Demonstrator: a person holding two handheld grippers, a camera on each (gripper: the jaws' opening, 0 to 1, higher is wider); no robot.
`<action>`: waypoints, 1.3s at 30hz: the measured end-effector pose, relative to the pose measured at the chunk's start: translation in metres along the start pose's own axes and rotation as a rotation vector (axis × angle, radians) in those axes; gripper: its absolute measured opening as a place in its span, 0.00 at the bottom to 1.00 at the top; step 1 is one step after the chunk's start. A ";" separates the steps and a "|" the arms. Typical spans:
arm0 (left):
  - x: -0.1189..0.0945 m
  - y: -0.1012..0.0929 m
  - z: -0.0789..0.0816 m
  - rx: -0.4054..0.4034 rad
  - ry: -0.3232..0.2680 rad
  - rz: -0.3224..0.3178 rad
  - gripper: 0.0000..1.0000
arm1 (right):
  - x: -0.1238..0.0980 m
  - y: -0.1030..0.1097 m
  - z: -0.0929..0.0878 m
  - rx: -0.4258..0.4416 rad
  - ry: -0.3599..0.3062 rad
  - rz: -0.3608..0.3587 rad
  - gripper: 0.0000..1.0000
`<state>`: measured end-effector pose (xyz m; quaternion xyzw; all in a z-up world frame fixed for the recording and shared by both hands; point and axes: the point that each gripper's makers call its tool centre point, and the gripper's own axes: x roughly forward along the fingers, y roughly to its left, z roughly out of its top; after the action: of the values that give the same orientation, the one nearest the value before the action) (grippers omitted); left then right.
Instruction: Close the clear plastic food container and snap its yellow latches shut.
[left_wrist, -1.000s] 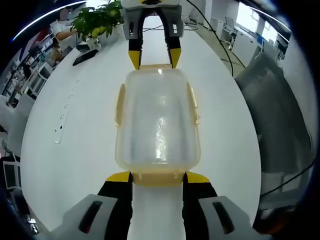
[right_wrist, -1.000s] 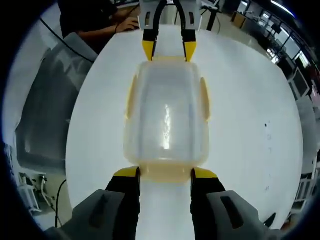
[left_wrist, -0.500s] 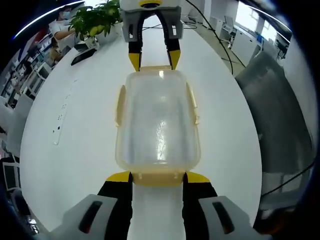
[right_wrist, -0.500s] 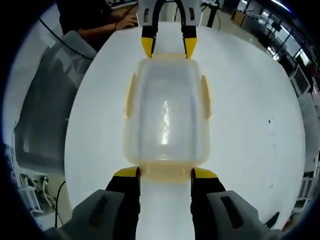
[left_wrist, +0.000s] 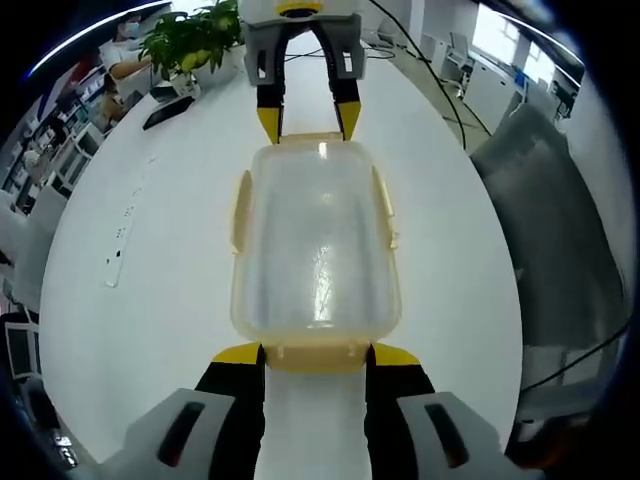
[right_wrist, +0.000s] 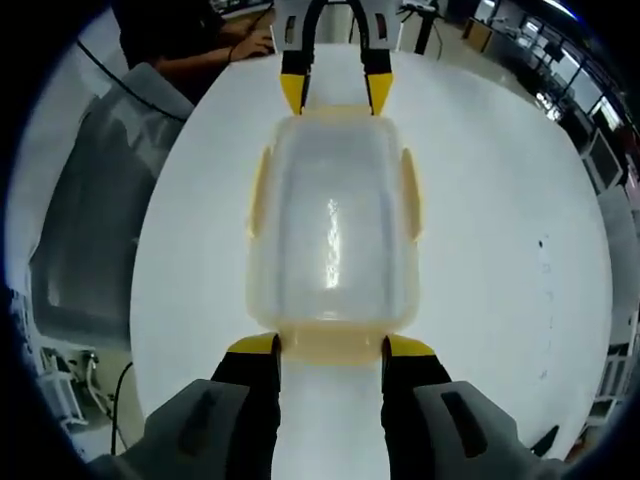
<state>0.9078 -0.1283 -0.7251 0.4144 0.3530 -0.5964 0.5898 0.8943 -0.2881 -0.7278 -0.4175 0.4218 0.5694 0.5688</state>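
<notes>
A clear plastic container (left_wrist: 318, 240) with its lid on rests on the white table (left_wrist: 150, 260). Yellow latches (left_wrist: 240, 210) run along its long sides and lie against the walls. My left gripper (left_wrist: 316, 355) is open at one short end, its yellow-tipped fingers (left_wrist: 238, 353) on either side of that end's latch. At the opposite short end my right gripper (left_wrist: 309, 122) is open in the same way. From the right gripper view, the container (right_wrist: 332, 230) stretches from my right gripper (right_wrist: 330, 348) to the left gripper (right_wrist: 335, 98).
A potted plant (left_wrist: 195, 40) and a dark flat object (left_wrist: 170, 112) sit at the table's far end. Grey chairs (left_wrist: 560, 220) (right_wrist: 90, 220) stand along one side. A person (right_wrist: 200, 40) sits beyond the table. Cables (left_wrist: 440, 90) cross the tabletop.
Both views have shifted very slightly. The container and both grippers keep their places at its two ends.
</notes>
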 end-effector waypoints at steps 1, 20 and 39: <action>0.001 0.000 0.000 0.001 -0.001 0.001 0.33 | 0.000 0.000 0.000 0.000 0.000 0.000 0.36; 0.001 -0.001 0.001 -0.011 -0.015 0.006 0.33 | -0.001 -0.001 0.000 -0.014 0.013 0.002 0.36; 0.003 -0.001 0.000 0.014 -0.009 0.006 0.34 | 0.001 -0.003 -0.005 0.034 0.004 0.007 0.38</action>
<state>0.9066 -0.1295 -0.7275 0.4170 0.3449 -0.5988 0.5904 0.8973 -0.2926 -0.7305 -0.4074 0.4343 0.5633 0.5728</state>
